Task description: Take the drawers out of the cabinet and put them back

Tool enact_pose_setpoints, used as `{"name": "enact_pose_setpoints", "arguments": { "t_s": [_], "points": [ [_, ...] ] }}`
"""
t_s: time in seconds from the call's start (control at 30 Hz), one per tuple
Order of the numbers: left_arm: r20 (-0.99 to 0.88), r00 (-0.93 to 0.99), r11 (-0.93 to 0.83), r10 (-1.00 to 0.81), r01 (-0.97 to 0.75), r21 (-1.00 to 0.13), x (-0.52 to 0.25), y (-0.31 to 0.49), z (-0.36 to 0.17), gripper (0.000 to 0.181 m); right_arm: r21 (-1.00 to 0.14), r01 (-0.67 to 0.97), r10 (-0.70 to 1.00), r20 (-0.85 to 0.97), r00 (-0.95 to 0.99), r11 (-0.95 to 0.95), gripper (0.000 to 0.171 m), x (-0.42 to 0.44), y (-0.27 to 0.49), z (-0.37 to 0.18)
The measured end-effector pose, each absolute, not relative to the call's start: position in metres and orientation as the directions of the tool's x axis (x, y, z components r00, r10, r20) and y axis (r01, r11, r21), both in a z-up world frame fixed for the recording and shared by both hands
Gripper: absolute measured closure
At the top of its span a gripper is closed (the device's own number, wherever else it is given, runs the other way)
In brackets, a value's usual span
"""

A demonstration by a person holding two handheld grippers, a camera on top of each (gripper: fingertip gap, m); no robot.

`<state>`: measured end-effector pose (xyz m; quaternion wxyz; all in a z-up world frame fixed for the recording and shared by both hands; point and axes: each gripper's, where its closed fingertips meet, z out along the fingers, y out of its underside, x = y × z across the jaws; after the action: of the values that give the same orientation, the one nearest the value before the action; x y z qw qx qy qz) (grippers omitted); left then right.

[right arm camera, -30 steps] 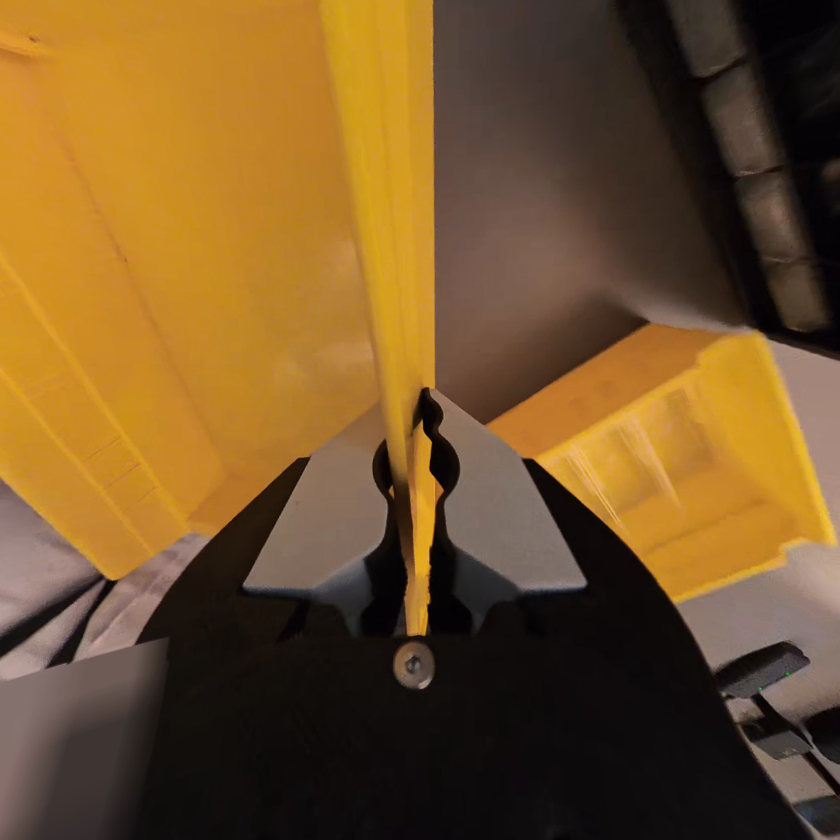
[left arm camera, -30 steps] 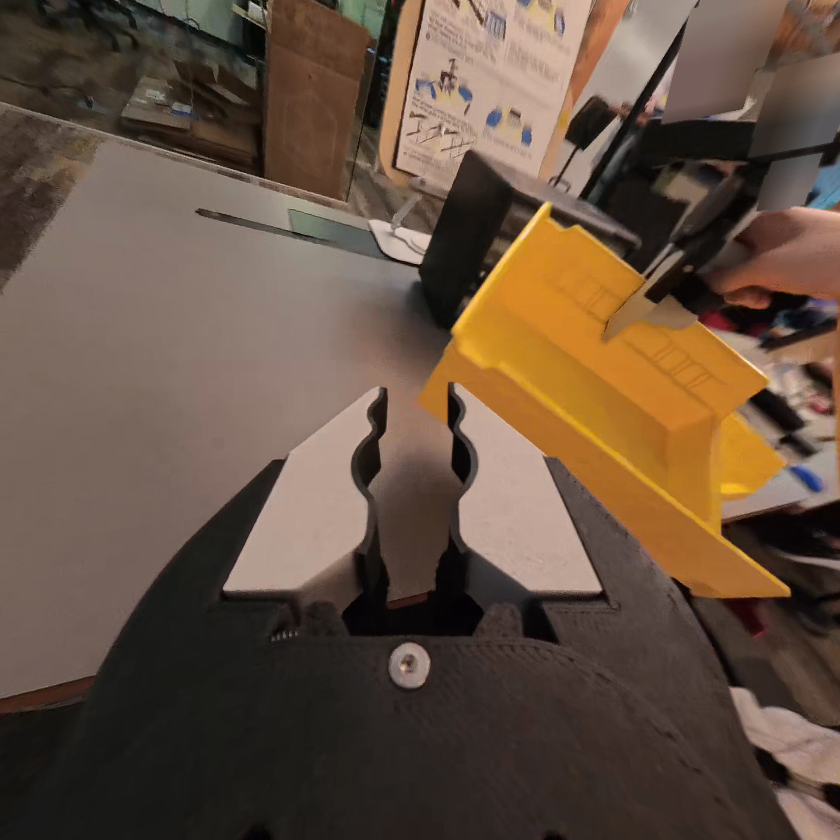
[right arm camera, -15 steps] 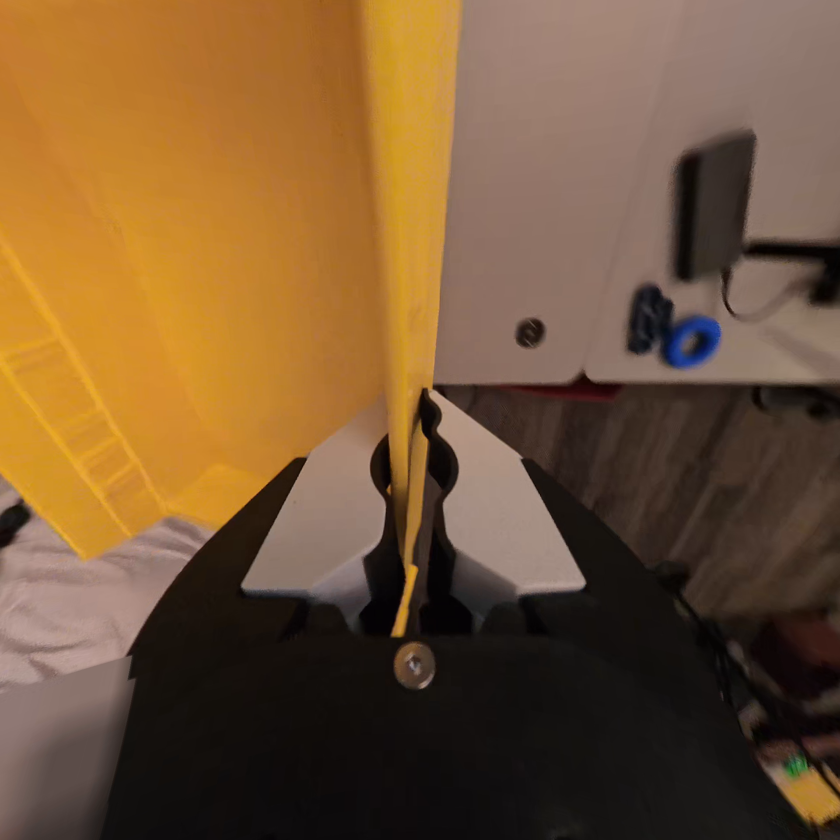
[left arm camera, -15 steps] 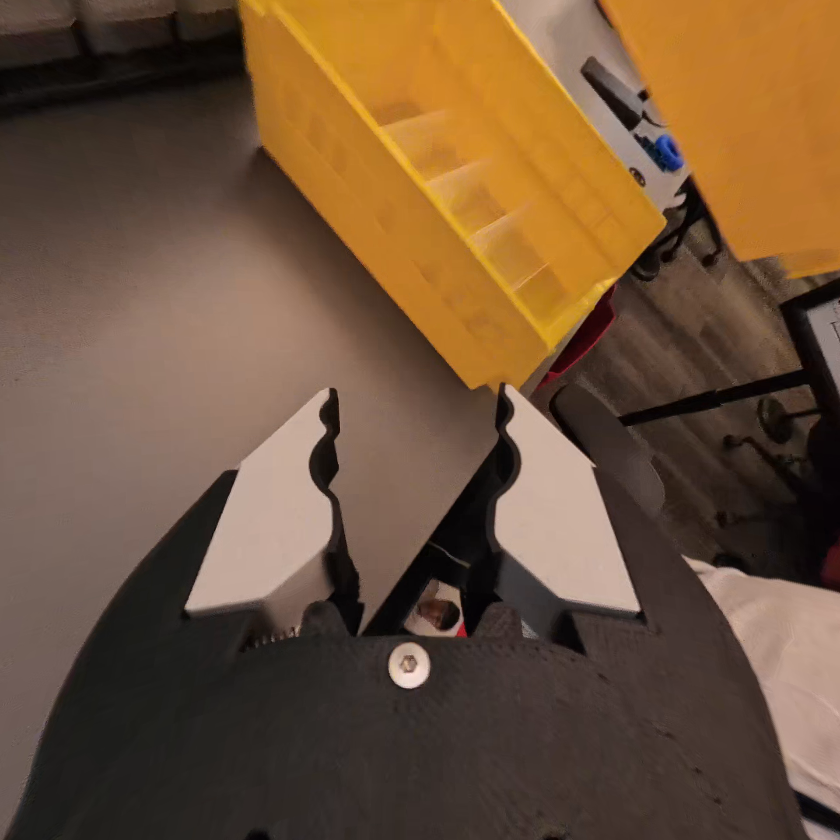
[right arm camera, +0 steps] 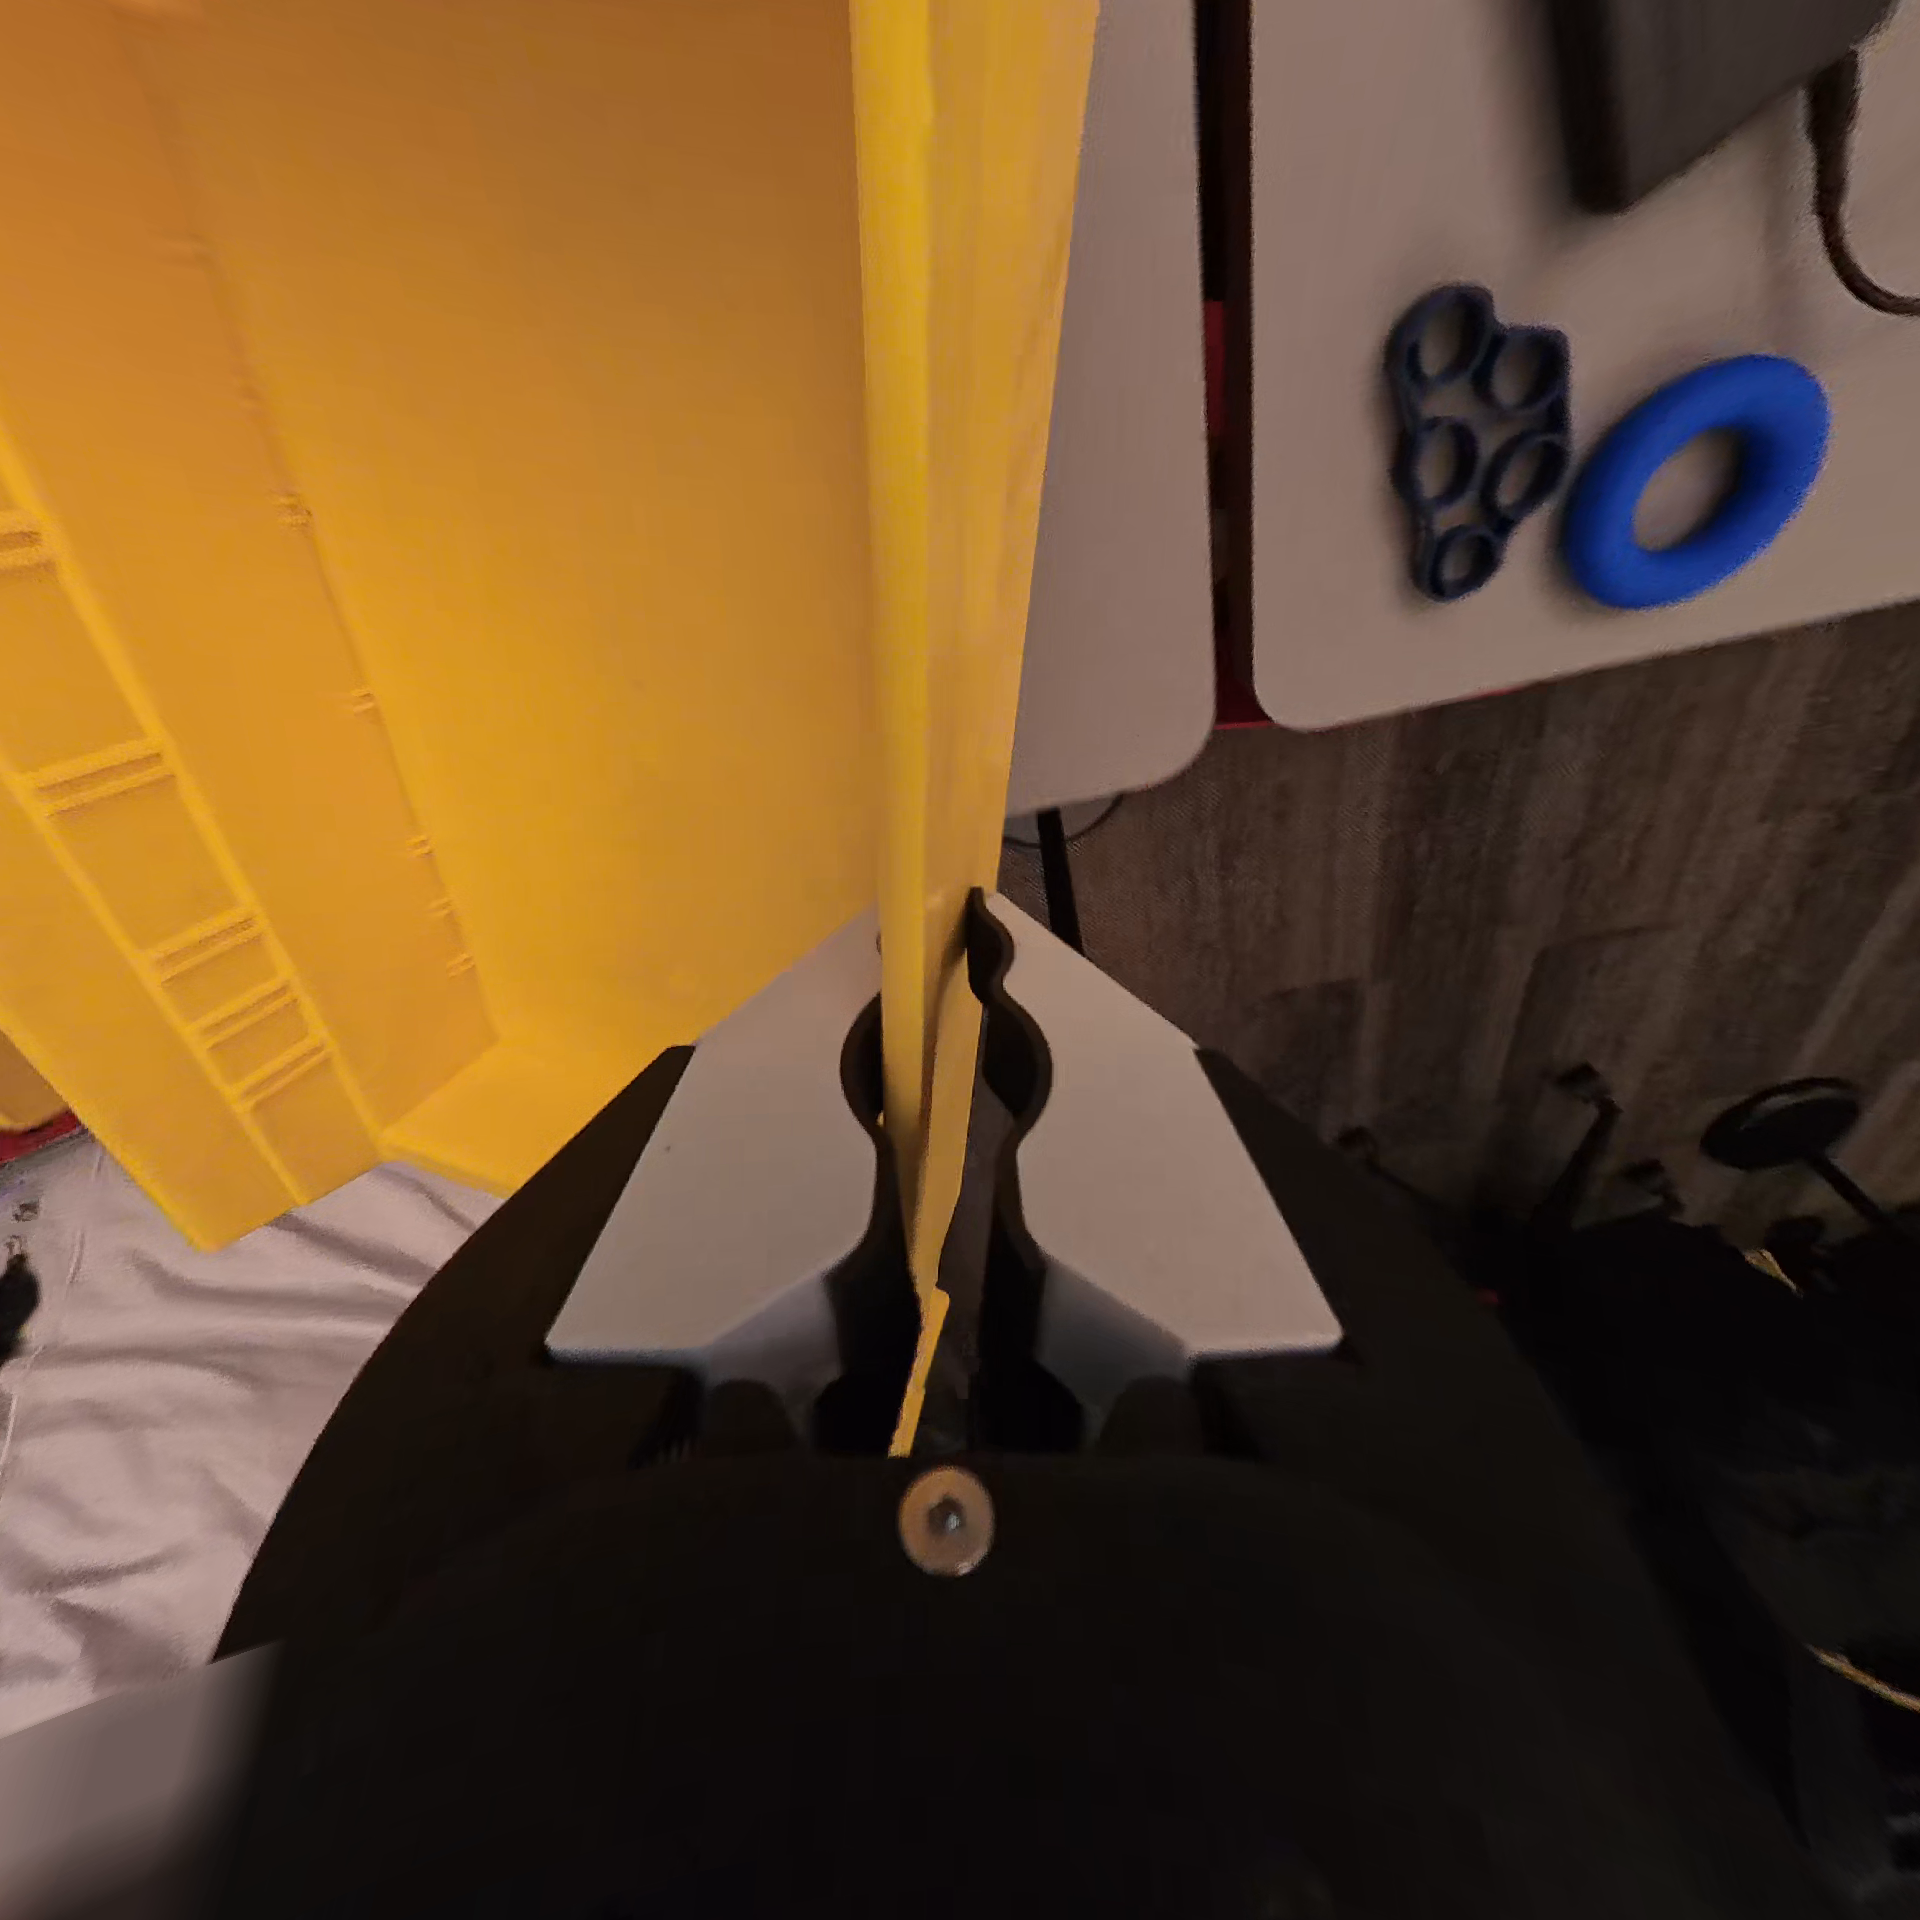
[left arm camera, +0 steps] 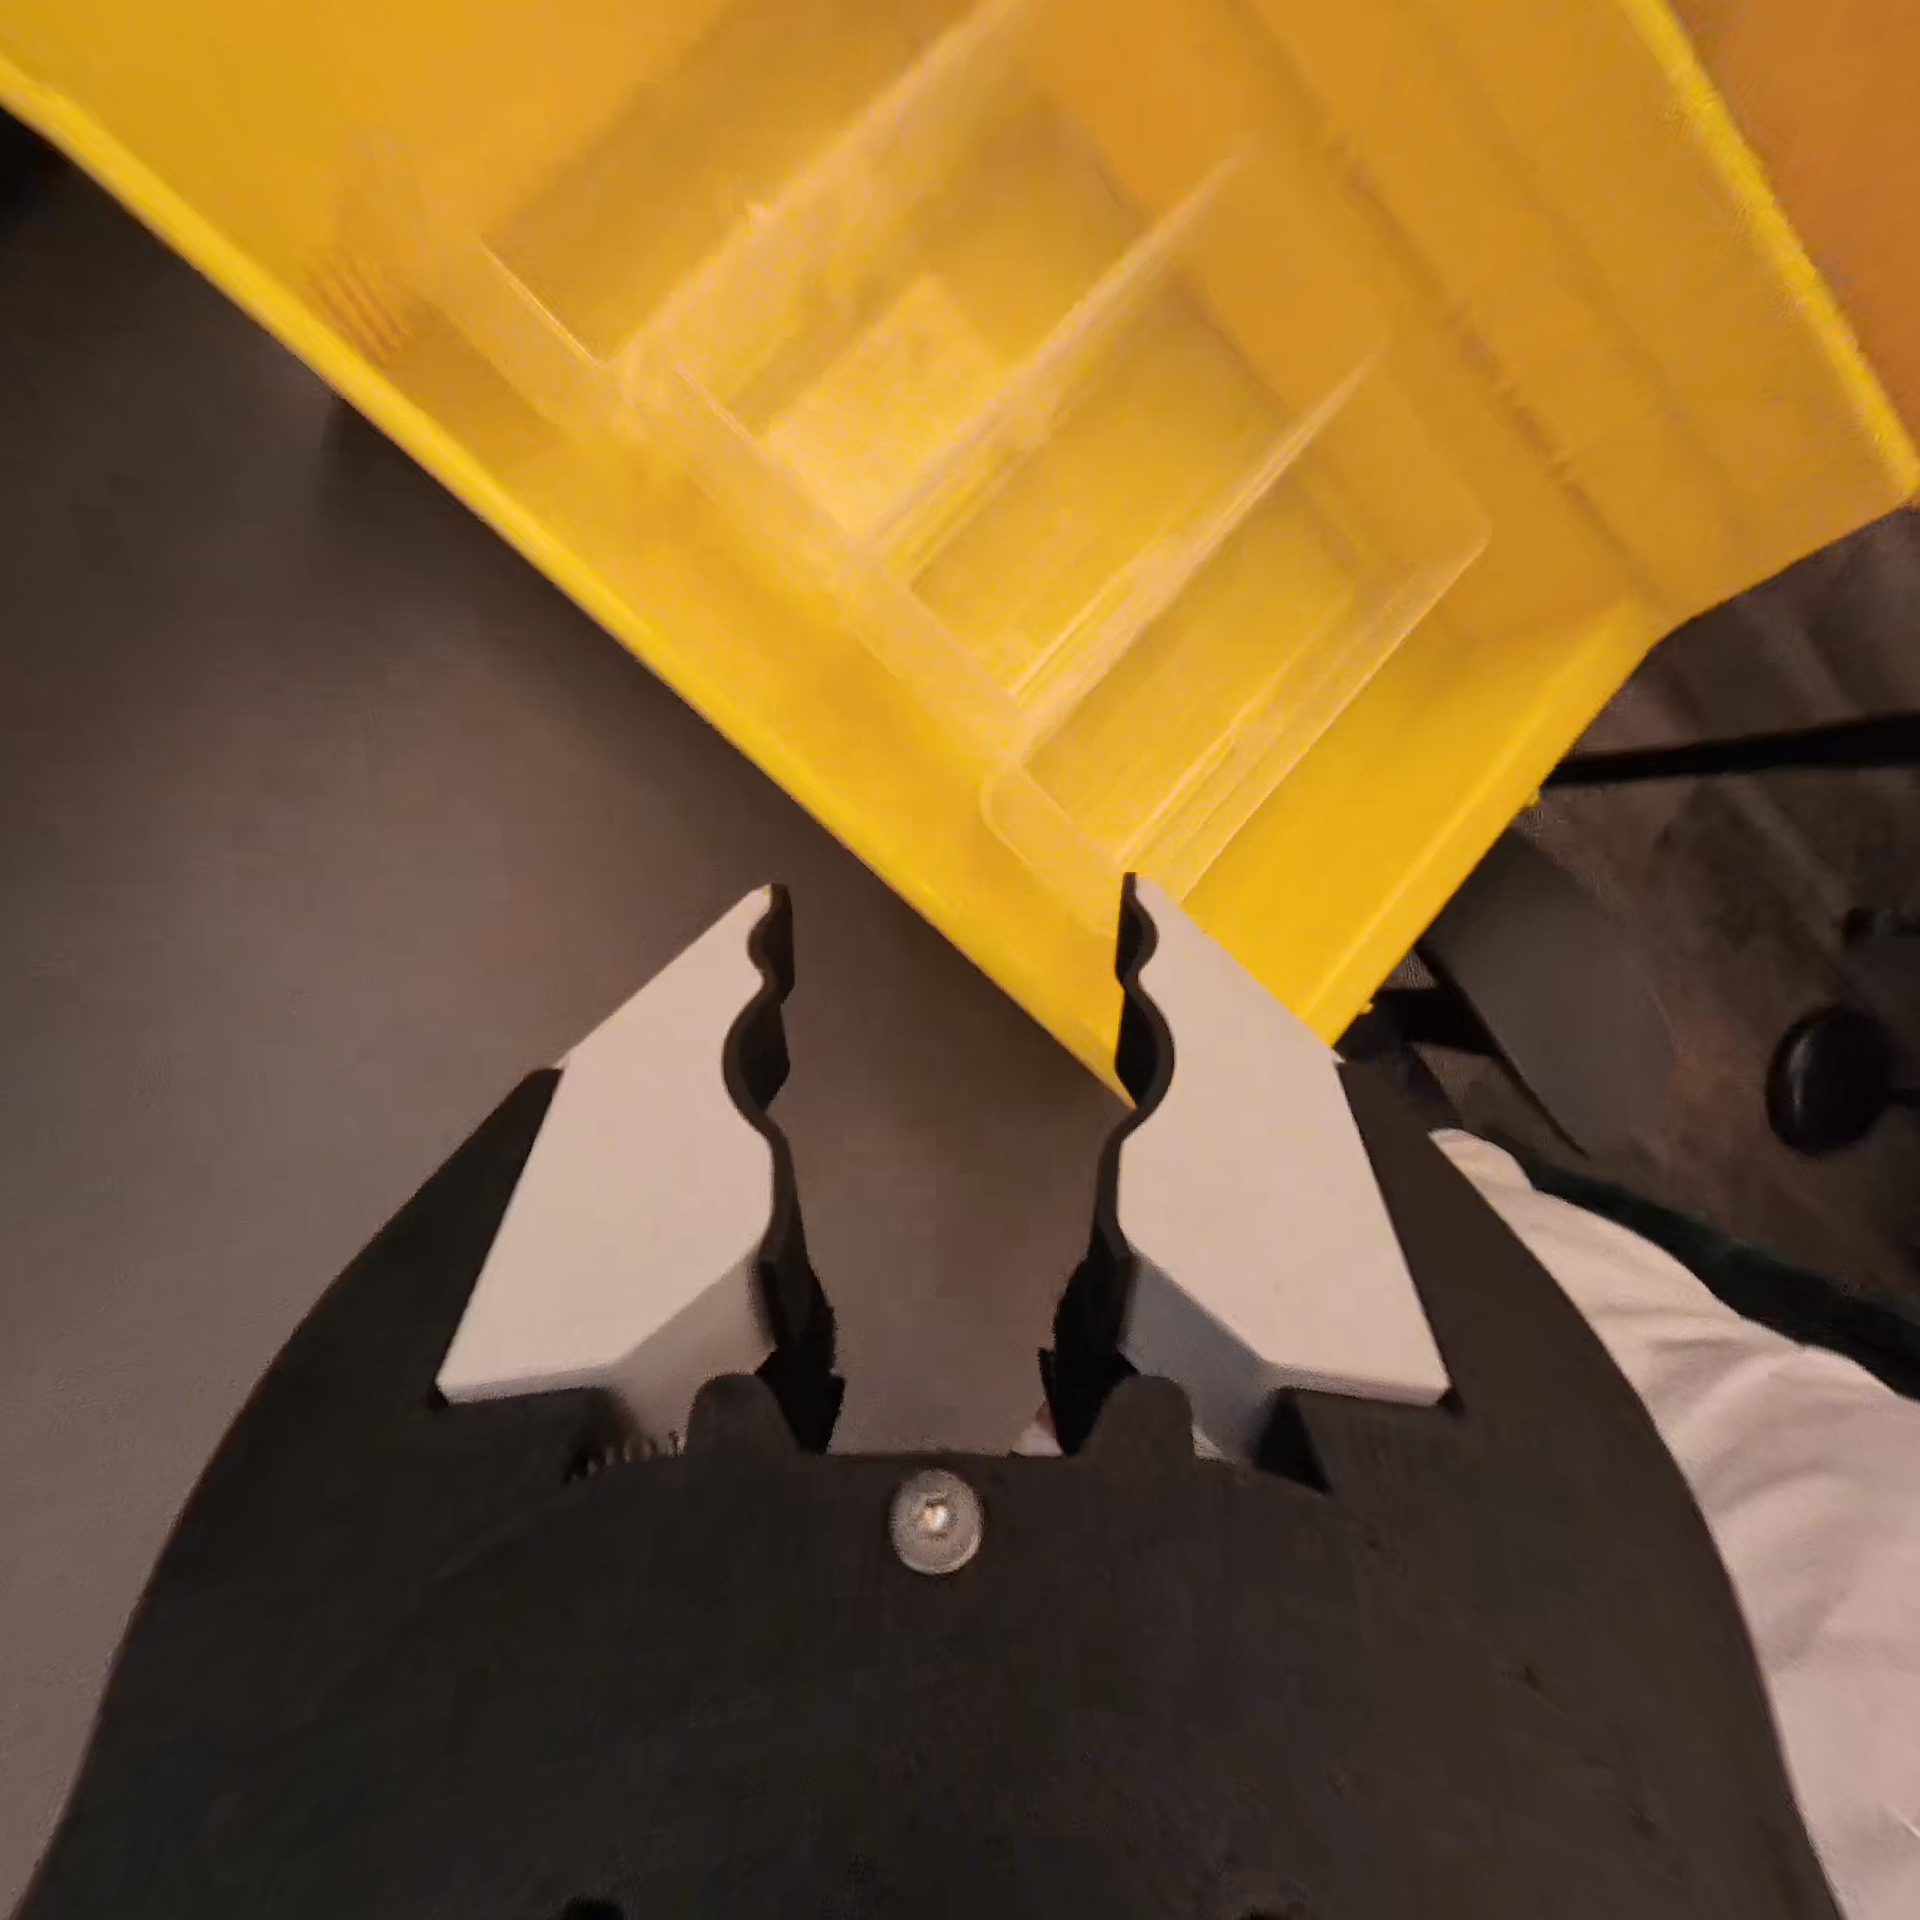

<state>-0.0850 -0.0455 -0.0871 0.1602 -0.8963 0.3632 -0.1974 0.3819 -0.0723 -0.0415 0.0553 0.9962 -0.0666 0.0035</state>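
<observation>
A yellow drawer (left arm camera: 935, 468) with clear dividers inside lies on the grey table (left arm camera: 260, 831), its near corner just in front of my left gripper (left arm camera: 951, 904). The left gripper is open and empty, and its right finger (left arm camera: 1247, 1143) overlaps the drawer's corner. My right gripper (right arm camera: 935, 914) is shut on the thin wall of a second yellow drawer (right arm camera: 468, 520) and holds it up in the air. A corner of that held drawer shows at the top right of the left wrist view (left arm camera: 1829, 156). No cabinet is in view.
The table's right edge runs close past the drawer, with floor (left arm camera: 1714, 987) beyond. In the right wrist view a white tabletop (right arm camera: 1455, 644) holds a blue ring (right arm camera: 1704, 478) and a dark blue holed grip pad (right arm camera: 1475, 436). White cloth (right arm camera: 156, 1403) lies below.
My left gripper swung from facing the far room to looking down at the table, then moved close to the lying drawer and opened wider. My right gripper carried its drawer away over the floor.
</observation>
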Motion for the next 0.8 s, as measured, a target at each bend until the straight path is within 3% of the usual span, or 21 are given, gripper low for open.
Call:
{"name": "enact_pose_setpoints", "arguments": {
  "t_s": [0.07, 0.17, 0.5, 0.8],
  "points": [
    [0.25, 0.63, -0.67, -0.735, -0.621, -0.407, -0.078, -0.047, -0.094, 0.133, 0.098, -0.105, -0.106, -0.006, 0.994, -0.99, 0.165, 0.374, -0.055, -0.057],
    [0.273, 0.618, -0.672, -0.737, -0.625, -0.397, -0.077, -0.048, -0.096, 0.129, 0.059, -0.066, -0.067, -0.018, 0.998, -0.996, 0.166, 0.364, -0.021, -0.078],
    [0.276, 0.645, -0.7, -0.713, -0.682, -0.212, -0.109, -0.04, -0.098, 0.165, -0.05, -0.006, -0.002, -0.075, 0.997, -0.999, 0.168, 0.352, 0.086, -0.107],
    [0.252, 0.81, -0.845, -0.53, -0.478, -0.241, -0.219, -0.006, -0.096, 0.177, -0.038, -0.006, -0.001, -0.12, 0.993, -0.999, 0.166, 0.361, 0.113, -0.135]
  ]
}}
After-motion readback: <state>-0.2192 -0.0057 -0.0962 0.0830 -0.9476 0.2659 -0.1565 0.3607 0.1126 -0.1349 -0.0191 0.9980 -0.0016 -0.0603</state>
